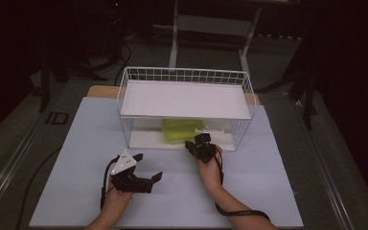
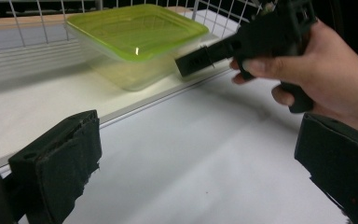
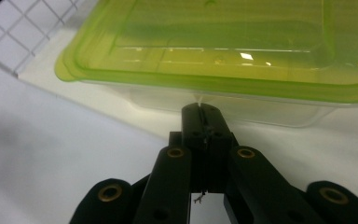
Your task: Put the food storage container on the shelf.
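Nearest to me, my left hand-held gripper [image 1: 146,167] hovers over the white tabletop [image 1: 76,182] with its jaws spread wide and nothing between them. A little further, my right hand-held gripper [image 1: 195,143] has its jaws pressed together, empty, with the tips just in front of the container [image 3: 223,60]. I cannot tell if they touch its clear wall. This container has a green lid [image 2: 137,30] and it sits on the lower floor of the white wire basket [image 1: 187,75], near the open front edge. A flat white shelf [image 1: 184,99] covers the basket above it.
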A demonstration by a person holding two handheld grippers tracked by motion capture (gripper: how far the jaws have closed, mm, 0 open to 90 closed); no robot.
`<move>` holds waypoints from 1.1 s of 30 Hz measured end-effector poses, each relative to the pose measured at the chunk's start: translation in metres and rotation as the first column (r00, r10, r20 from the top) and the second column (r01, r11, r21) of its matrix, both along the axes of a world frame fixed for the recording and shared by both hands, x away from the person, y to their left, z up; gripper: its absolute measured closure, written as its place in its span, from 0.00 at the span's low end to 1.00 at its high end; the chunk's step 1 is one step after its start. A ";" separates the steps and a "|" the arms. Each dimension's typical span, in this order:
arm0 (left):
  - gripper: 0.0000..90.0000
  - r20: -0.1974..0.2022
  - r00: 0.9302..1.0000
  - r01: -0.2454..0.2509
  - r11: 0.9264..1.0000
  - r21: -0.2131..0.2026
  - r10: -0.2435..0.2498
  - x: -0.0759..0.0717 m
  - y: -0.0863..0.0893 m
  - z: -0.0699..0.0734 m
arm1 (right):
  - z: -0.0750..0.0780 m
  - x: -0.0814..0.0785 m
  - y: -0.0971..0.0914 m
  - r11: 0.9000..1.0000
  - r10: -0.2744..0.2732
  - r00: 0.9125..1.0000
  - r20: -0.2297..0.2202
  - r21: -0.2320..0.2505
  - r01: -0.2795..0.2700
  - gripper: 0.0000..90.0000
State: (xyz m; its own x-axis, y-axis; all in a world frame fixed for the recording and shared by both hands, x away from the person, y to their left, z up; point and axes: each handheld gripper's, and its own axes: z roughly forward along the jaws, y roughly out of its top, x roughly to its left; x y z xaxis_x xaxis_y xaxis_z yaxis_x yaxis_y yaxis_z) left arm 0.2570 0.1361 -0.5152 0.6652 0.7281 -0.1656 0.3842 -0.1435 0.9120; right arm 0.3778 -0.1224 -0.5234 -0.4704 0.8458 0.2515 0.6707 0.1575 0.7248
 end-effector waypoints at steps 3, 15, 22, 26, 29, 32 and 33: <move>0.02 -0.007 1.000 -0.004 1.000 -0.017 0.004 0.000 0.002 0.000 | 0.002 0.008 0.006 1.000 0.007 1.000 0.027 0.021 -0.007 0.99; 0.02 -0.005 1.000 -0.007 1.000 -0.020 0.007 -0.001 0.004 0.002 | 0.003 0.023 0.021 0.999 -0.021 0.999 0.026 0.026 0.020 0.99; 0.02 -0.004 1.000 -0.004 1.000 -0.015 0.004 -0.001 0.003 0.002 | 0.002 0.026 0.022 1.000 -0.015 1.000 0.014 0.026 0.015 0.98; 0.02 -0.010 1.000 -0.002 1.000 -0.014 0.002 0.000 0.002 0.001 | 0.005 0.021 0.021 0.999 0.001 1.000 0.017 0.035 -0.002 0.94; 0.02 -0.011 1.000 -0.001 1.000 -0.019 0.001 -0.001 0.001 0.001 | 0.006 0.013 0.021 0.999 0.024 1.000 0.014 0.037 -0.024 0.91; 0.02 -0.010 1.000 -0.005 1.000 -0.019 0.004 -0.001 0.000 0.002 | 0.007 0.006 0.020 0.998 0.043 0.999 0.018 0.035 -0.044 0.89; 0.02 -0.008 1.000 -0.004 1.000 -0.020 0.004 -0.001 0.000 0.002 | 0.007 0.003 0.018 0.998 0.045 0.999 0.010 0.036 -0.046 0.88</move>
State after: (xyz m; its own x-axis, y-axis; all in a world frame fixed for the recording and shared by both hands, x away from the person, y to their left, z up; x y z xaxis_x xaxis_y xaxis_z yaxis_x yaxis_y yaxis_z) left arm 0.2560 0.1364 -0.5132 0.6612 0.7269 -0.1857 0.3918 -0.1235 0.9117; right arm 0.3808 -0.1039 -0.5168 -0.5108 0.8138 0.2771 0.6566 0.1612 0.7368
